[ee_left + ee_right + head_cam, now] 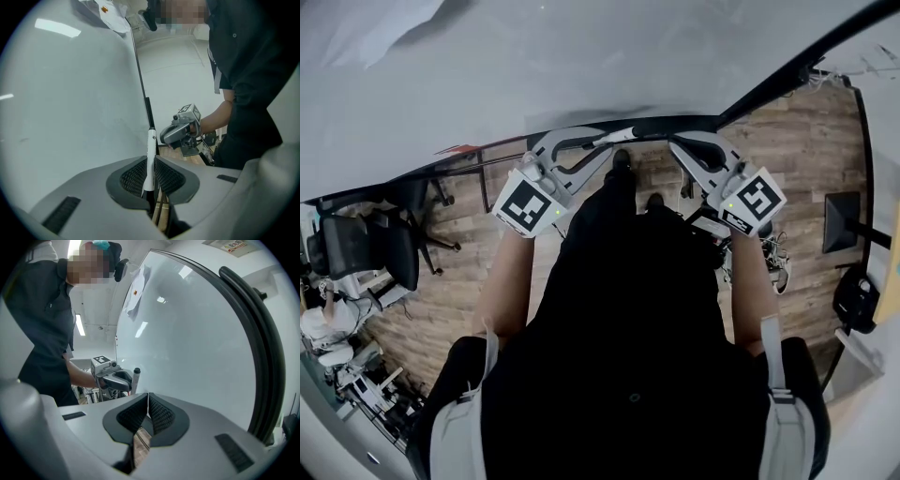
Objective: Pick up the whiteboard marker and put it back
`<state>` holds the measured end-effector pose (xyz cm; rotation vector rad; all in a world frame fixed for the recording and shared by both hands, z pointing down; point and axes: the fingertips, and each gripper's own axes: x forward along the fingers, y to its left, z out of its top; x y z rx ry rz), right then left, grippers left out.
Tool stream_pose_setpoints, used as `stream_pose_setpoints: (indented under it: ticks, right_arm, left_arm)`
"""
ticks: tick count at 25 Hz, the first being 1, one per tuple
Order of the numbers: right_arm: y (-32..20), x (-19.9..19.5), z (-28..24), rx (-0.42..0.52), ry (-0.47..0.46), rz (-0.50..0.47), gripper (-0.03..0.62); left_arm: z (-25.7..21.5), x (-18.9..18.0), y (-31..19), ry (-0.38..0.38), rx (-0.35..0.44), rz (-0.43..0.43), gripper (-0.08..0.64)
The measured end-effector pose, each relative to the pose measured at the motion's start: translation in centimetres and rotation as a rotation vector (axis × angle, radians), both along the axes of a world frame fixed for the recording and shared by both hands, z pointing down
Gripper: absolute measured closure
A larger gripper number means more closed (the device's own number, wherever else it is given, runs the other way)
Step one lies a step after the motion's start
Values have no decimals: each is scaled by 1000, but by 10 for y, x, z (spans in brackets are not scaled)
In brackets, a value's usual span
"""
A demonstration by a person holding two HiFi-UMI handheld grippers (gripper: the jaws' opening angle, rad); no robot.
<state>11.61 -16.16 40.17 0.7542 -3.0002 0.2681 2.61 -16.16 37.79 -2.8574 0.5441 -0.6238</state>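
- Whiteboard marker, one: white barrel with a dark cap, standing upright between the pads of the left claw, cap end pointing away from the claw
- Left gripper, one: jaws clamped on the marker's lower barrel, a mesh pad pressing on either side
- Right gripper, one: jaws closed pad to pad, nothing between them; it sits ahead of the left claw and faces it, apart from the marker
- Marker cubes, two: one on each gripper, the right one seen beyond the left claw
- Whiteboard, one: a plain white surface just beside the left claw on its left, and on the right of the right claw
- Black frame, one: it runs along the board's edge, far right of the right claw
- Person, one: dark top, bare forearms, a gripper in each hand
- Office chair, one: on the wooden floor, well apart from both claws
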Motion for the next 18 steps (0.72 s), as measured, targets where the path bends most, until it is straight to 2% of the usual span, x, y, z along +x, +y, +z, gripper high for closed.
stream_pose_setpoints:
  ticks: [6,12,18]
  right_arm:
    - [-2,7,3,-5,2,27,572]
    - [-3,20,6,-8,7,49,572]
    - [-1,26,8,-17,15,65,572]
  left_arm:
    - [26,-1,-10,-42,-48,-48,495]
    - [54,5,-17,-138,-62,-49,495]
    - [82,6,-24,-279,-51,-50,497]
